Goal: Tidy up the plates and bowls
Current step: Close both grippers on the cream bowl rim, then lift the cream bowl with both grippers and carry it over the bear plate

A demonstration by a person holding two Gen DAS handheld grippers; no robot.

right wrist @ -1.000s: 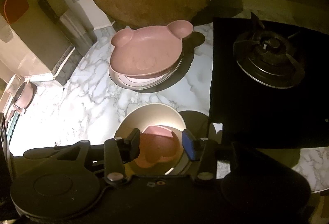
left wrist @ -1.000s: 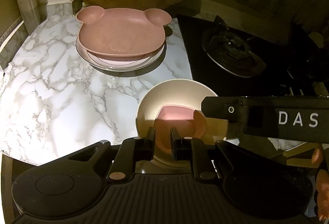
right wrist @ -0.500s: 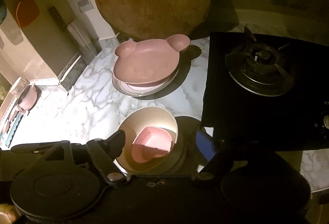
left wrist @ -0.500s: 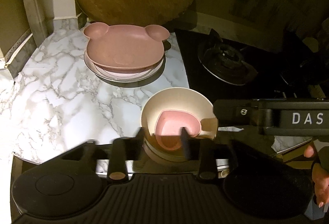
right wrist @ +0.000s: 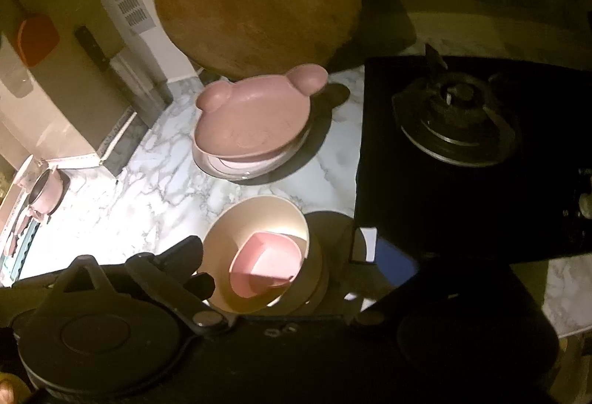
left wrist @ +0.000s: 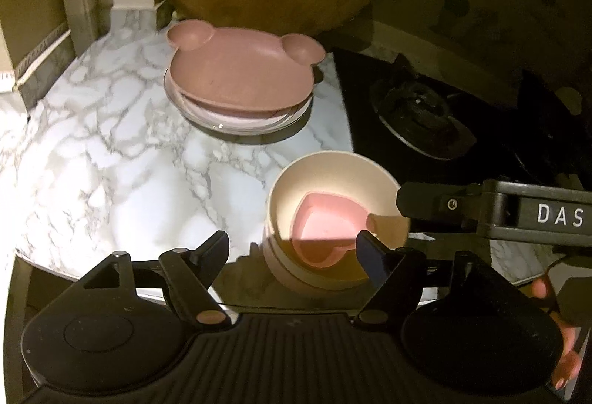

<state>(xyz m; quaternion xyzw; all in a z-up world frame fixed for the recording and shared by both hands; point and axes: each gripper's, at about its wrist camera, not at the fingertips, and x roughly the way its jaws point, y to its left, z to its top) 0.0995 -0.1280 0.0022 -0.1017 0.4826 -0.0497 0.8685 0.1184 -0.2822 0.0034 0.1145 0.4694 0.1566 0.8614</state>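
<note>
White marble-veined worktop [left wrist: 111, 159]. Small pink heart-shaped dish [left wrist: 325, 226] sits inside the cream round bowl [left wrist: 333, 174] at the near edge. Left claw [left wrist: 296, 252] spread, jaws just opened, touching nothing; right claw [right wrist: 288, 256] likewise just opened wide, bowl between its fingers untouched. Pink bear-eared plate [left wrist: 240, 74] lies stacked on round plates [left wrist: 236, 120] farther back, beside the black hob [right wrist: 462, 152].
</note>
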